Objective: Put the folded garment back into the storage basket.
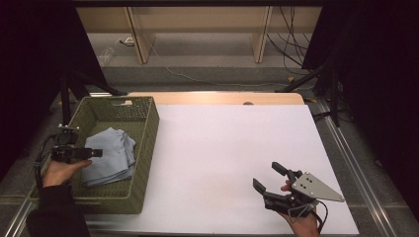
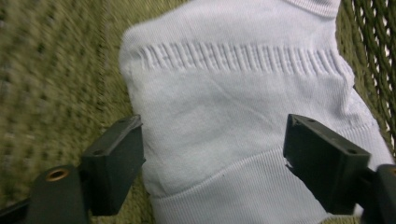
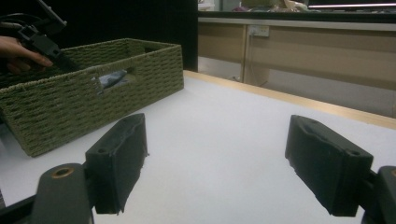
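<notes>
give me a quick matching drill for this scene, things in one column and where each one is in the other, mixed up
Things:
1. pale blue cloth
2. green woven basket
3. left gripper
4. right gripper

Places:
a. over the bare white table top, at the near right
b. reaching over the folded fabric in the basket
c. lying folded inside the basket
d. standing on the left side of the table

Pairs: 1-c, 2-d, 3-b, 4-a
</notes>
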A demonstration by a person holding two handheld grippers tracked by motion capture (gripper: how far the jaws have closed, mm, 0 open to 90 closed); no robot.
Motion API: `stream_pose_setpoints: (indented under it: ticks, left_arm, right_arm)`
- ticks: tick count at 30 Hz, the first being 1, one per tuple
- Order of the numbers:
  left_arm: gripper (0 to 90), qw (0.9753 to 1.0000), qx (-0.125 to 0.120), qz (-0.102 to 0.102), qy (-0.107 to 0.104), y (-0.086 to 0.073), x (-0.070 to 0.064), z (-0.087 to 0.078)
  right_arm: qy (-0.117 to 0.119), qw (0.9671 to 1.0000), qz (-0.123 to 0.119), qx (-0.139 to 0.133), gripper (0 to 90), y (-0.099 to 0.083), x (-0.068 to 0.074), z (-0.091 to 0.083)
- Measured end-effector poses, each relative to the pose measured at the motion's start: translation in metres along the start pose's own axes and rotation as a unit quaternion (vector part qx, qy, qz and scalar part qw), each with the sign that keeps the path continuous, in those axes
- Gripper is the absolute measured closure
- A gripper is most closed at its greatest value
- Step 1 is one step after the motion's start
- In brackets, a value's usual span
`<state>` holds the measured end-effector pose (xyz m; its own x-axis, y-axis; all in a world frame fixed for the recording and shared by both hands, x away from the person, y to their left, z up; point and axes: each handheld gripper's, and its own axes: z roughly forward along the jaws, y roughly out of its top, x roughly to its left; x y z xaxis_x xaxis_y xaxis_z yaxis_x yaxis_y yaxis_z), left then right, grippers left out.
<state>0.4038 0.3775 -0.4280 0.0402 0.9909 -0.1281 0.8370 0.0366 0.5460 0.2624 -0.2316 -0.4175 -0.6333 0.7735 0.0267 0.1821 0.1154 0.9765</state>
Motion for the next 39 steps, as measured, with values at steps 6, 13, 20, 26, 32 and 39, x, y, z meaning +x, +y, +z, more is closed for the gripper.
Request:
stream_pose_setpoints:
  ticks: [6, 13, 20, 26, 32, 39]
  left_arm:
    - [17.2, 0.9998, -0.020, 0.007, -0.001, 0.003, -0.005, -0.005]
    - [16.2, 0.9992, -0.039, 0.004, -0.006, 0.003, -0.005, -0.009]
    - [15.7, 0.9981, -0.060, 0.001, -0.013, 0.004, -0.007, -0.014]
    - [15.7, 0.9971, -0.073, 0.001, -0.020, 0.005, -0.009, -0.018]
    - [15.8, 0.9956, -0.089, -0.001, -0.027, 0.005, -0.010, -0.020]
    - [15.8, 0.9921, -0.115, -0.004, -0.049, 0.006, -0.012, -0.025]
  right_arm:
    - [0.000, 1.0000, 0.001, 0.000, 21.6, 0.000, 0.000, 0.000]
    - [0.000, 1.0000, 0.001, 0.001, 21.6, 0.000, 0.000, 0.000]
    - [0.000, 1.0000, 0.000, 0.000, 21.6, 0.000, 0.000, 0.000]
    - [0.000, 1.0000, 0.001, 0.000, 21.6, 0.000, 0.000, 0.000]
    - [0.001, 1.0000, 0.000, 0.000, 21.6, 0.000, 0.000, 0.000]
    - [0.001, 1.0000, 0.000, -0.001, 21.6, 0.000, 0.000, 0.000]
